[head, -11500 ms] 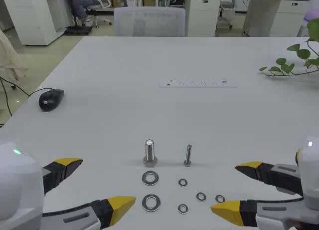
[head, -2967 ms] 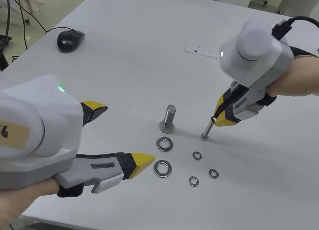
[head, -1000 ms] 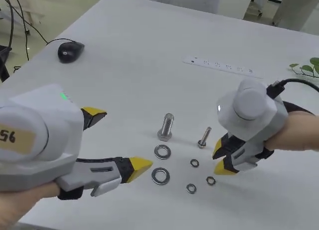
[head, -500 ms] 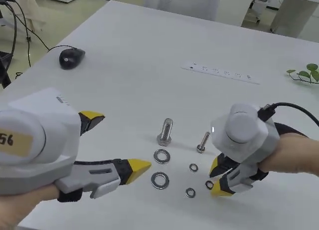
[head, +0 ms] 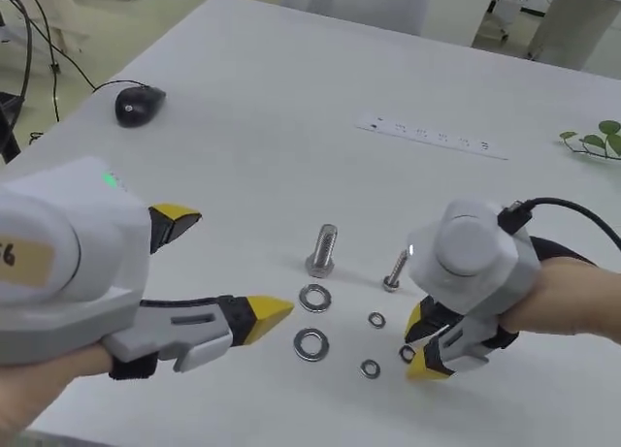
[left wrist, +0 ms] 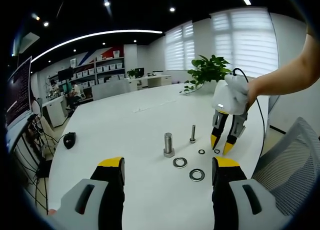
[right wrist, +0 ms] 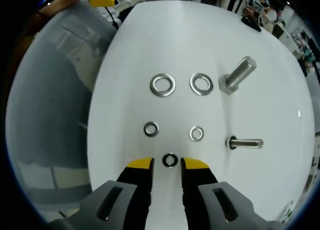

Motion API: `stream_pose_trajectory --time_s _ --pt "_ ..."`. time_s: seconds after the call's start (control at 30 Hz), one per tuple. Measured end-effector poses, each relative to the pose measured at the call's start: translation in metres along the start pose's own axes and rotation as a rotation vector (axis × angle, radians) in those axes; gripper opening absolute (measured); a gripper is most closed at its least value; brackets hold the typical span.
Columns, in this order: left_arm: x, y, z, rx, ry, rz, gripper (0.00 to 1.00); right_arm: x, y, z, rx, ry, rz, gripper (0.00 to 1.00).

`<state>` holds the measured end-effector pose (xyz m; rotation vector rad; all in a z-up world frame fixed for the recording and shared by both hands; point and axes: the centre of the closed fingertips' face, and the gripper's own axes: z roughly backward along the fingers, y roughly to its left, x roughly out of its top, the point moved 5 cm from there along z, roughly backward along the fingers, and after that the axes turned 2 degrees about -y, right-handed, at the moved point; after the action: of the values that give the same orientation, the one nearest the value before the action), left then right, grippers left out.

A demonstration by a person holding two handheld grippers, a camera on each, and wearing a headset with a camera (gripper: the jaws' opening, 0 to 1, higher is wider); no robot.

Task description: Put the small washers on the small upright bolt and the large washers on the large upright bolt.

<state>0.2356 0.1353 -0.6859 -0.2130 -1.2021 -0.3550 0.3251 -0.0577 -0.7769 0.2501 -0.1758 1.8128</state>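
Observation:
On the white table point(head: 272, 108) a large bolt point(head: 323, 250) and a small bolt point(head: 395, 271) stand upright. Two large washers point(head: 314, 297) point(head: 310, 344) lie in front of the large bolt. Small washers point(head: 376, 320) point(head: 370, 368) lie flat near them. My right gripper point(head: 417, 345) points down at a third small washer point(right wrist: 170, 160); its jaws stand narrowly apart on either side of it, open point(right wrist: 167, 164). My left gripper point(head: 221, 263) is wide open and empty, left of the large washers, its jaws point(left wrist: 169, 177) aimed at the bolts.
A black mouse point(head: 140, 105) lies at the far left and a white power strip point(head: 432, 138) beyond the bolts. A plant point(head: 594, 142) is at the far right. A grey mesh chair point(right wrist: 55, 90) stands past the table's near edge.
My right gripper has come down from beside the small bolt to the rightmost small washer, its jaws now straddling it. The left gripper has stayed put.

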Motion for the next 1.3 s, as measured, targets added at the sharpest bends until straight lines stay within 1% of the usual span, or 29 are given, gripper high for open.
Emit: stream_pose_trajectory --time_s 0.17,0.3,0.47,0.57,0.6,0.7,0.8,0.83,0.9,0.93,1.1,1.3 --pt "0.000 0.001 0.001 0.002 -0.002 0.002 0.70 0.000 -0.002 0.000 -0.007 0.006 0.002 0.20" --pt "0.000 0.003 0.001 0.006 -0.003 0.002 0.71 0.001 0.000 0.000 -0.015 0.018 0.028 0.21" --pt "0.001 0.003 0.001 0.007 -0.006 0.004 0.71 0.000 0.000 0.000 -0.014 0.017 0.031 0.19" --pt "0.000 0.002 0.001 0.005 0.001 0.000 0.71 -0.001 0.000 0.000 -0.016 0.015 0.043 0.14" --pt "0.000 0.002 0.001 0.005 0.000 0.000 0.71 -0.001 -0.001 -0.001 -0.016 0.013 0.028 0.14" --pt "0.000 0.002 0.001 0.006 -0.001 -0.002 0.71 -0.001 -0.001 0.001 -0.015 0.013 0.030 0.13" --pt "0.000 0.002 0.001 0.007 0.001 -0.003 0.71 0.000 -0.002 0.001 -0.012 0.008 0.009 0.12" --pt "0.000 0.002 0.001 0.006 0.002 -0.004 0.71 0.000 -0.001 0.002 -0.003 0.001 -0.016 0.12" --pt "0.000 0.001 0.001 0.005 0.002 -0.003 0.71 0.004 -0.004 0.009 -0.001 -0.035 -0.034 0.12" --pt "-0.001 0.002 0.001 0.005 0.002 -0.003 0.71 0.005 -0.007 0.015 -0.003 -0.036 -0.045 0.12" --pt "0.000 0.001 0.000 0.004 0.003 -0.005 0.71 0.008 -0.020 0.036 -0.024 -0.040 -0.042 0.12" --pt "0.000 0.001 0.000 0.003 0.005 -0.006 0.71 0.016 -0.039 0.062 -0.078 -0.047 -0.027 0.12"
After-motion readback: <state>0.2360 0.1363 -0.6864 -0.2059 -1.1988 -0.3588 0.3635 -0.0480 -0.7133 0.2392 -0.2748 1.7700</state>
